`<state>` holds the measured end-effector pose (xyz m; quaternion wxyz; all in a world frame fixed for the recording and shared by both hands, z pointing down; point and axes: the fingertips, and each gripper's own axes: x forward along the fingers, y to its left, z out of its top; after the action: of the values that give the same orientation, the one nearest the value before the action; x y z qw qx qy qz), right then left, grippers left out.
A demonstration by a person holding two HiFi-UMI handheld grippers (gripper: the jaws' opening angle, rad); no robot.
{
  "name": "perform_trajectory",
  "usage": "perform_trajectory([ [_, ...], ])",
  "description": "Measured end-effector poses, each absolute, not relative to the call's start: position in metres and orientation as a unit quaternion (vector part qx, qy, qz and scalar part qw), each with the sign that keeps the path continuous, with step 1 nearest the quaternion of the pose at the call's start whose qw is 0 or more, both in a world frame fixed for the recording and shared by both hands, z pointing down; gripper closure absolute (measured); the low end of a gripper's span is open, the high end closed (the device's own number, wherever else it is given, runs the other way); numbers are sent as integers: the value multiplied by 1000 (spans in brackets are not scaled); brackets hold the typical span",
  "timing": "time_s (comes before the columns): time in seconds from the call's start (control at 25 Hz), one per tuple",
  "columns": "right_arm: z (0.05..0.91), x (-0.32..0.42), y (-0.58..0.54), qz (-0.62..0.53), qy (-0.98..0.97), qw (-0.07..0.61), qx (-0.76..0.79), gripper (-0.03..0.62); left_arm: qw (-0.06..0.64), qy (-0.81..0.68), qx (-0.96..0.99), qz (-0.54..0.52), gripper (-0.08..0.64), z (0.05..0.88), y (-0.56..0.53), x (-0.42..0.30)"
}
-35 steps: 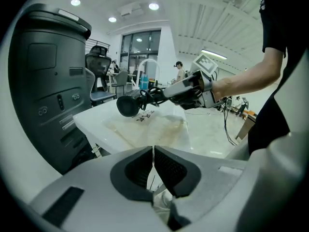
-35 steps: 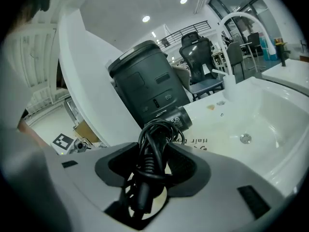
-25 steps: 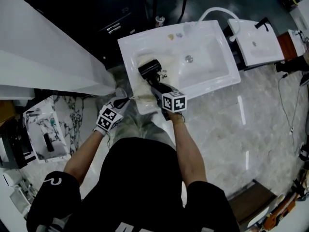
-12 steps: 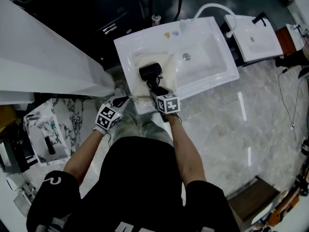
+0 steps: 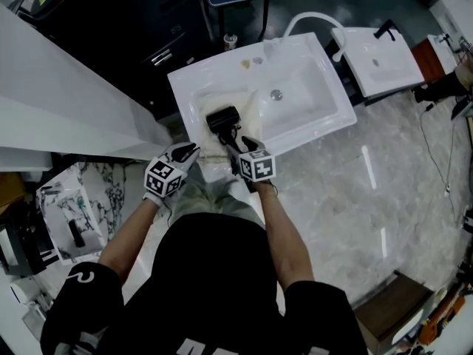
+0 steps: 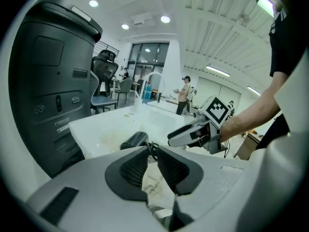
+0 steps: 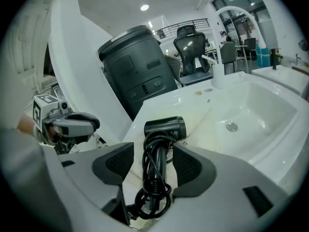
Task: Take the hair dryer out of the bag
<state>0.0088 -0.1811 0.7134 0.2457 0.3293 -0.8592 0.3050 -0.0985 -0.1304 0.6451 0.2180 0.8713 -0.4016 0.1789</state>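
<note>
The hair dryer [image 5: 224, 118] lies on the bag [image 5: 205, 140] in the left end of the sink [image 5: 181, 87] before you. The drain [image 5: 276, 95] sits to its right, a second sink [image 5: 373, 61] further right.

black hair dryer [image 5: 223, 118], cream bag [image 5: 204, 136], white sink [image 5: 185, 80]

black dryer [image 5: 224, 118], cord wound round its handle, lying out on the flat cream bag [image 5: 202, 132], mid-frame
</note>
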Motion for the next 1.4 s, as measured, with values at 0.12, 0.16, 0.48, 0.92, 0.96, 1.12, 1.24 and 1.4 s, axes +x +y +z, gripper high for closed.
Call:
perform_trajectory([
  [0.12, 696, 11, -192, 291, -865, 236, 335, 353, 205, -410, 873, 167, 509, 628, -147, -95],
  [0.16, 689, 12, -195, 286, -867, 231, 337, 353, 201, -413, 873, 164, 510, 623, -152, -93],
  [0.48, 619, 11, -227, 240, -885, 180, 357, 416, 172, -443, 869, 138, 512, 581, -193, -92],
  [0.92, 552, 9, -240, 228, -893, 141, 362, 595, 168, -467, 861, 110, 560, 544, -210, -97],
  [0.96, 549, 7, -239, 225, -895, 143, 357, 595, 169, -467, 861, 108, 560, 542, -211, -97],
  [1.12, 545, 1, -230, 221, -902, 152, 338, 597, 175, -463, 863, 105, 560, 537, -212, -94],
  [1.24, 544, -4, -225, 218, -906, 158, 327, 597, 175, -458, 866, 103, 560, 534, -212, -93],
  [1.4, 541, -11, -220, 207, -911, 160, 320, 597, 174, -454, 868, 100, 560, 532, -214, -94],
])
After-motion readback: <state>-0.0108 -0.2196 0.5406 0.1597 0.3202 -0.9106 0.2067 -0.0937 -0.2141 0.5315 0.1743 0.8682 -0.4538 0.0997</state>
